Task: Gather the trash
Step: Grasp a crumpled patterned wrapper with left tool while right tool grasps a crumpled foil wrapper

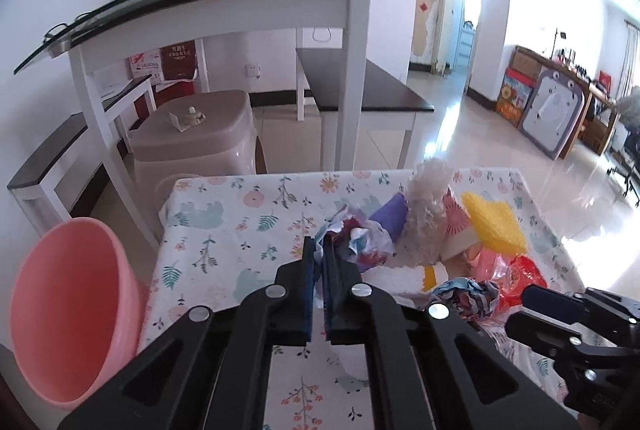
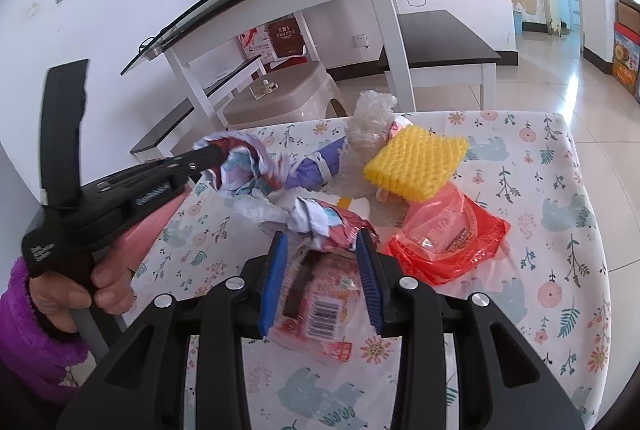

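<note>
The left tongs point(image 1: 319, 250) are closed on the near edge of a crumpled paper wad point(image 1: 360, 238), white printed with red and blue; a strip of it is pinched between the 2 blue pads. The right wrist view shows the same tongs point(image 2: 218, 154) reaching in from the left, their tips buried in that wad point(image 2: 248, 165), with a hand point(image 2: 80, 294) in a purple fleece sleeve point(image 2: 28, 322) on the grip.

The right tongs point(image 2: 322, 242) stand about half open, their blue pads on either side of a second crumpled paper wad point(image 2: 332, 226); the pads sit against its sides, but whether they actually press on it cannot be told. Below them a red snack wrapper point(image 2: 320, 314) with a barcode lies flat on the floral bench point(image 2: 560, 230).

Taking the yellow foam net point(image 2: 416, 161) as landmark: a purple wrapper point(image 2: 316, 169) and a bunch of clear bubbly plastic point(image 2: 368, 125) lie just to its left, a red plastic bag point(image 2: 448, 238) lies touching its near side, and both paper wads lie further left and nearer the cameras.

A pink bin point(image 1: 68, 314) stands on the floor beside the bench's left edge, well to the left of the net, with its mouth open.
</note>
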`<state>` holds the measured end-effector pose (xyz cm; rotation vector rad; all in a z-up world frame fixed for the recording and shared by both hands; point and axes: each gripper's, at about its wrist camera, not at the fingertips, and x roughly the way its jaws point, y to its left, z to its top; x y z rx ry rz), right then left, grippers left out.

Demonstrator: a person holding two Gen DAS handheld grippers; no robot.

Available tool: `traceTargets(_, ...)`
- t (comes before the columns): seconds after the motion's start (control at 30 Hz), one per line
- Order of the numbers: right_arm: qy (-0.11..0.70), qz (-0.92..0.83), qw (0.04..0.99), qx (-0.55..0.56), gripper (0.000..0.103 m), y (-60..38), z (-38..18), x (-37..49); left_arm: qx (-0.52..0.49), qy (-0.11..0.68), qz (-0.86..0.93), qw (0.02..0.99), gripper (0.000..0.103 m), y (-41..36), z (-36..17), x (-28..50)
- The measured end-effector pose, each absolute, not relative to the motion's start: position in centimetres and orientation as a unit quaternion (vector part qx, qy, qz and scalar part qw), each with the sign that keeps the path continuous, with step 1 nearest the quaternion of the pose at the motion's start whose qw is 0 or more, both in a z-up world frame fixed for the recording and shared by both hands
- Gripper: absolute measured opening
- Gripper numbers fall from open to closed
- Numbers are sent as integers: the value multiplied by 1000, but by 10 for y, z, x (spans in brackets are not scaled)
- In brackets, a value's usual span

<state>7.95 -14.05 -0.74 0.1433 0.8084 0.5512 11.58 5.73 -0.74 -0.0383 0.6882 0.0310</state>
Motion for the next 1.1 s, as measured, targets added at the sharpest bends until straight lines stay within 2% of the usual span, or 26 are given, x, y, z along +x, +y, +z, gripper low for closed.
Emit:
traceTargets(0.67, 394, 234, 889, 11, 37, -106, -11, 92, -73, 308, 28, 948, 2, 102, 18, 41)
traceTargets(0.87, 391, 223, 893, 7, 20, -112, -10, 86, -80, 302, 27, 950, 2, 107, 20, 32)
traceTargets(1.1, 373, 217, 902, 10, 17, -122, 2, 75, -89, 292, 27, 952, 2, 116, 23, 23)
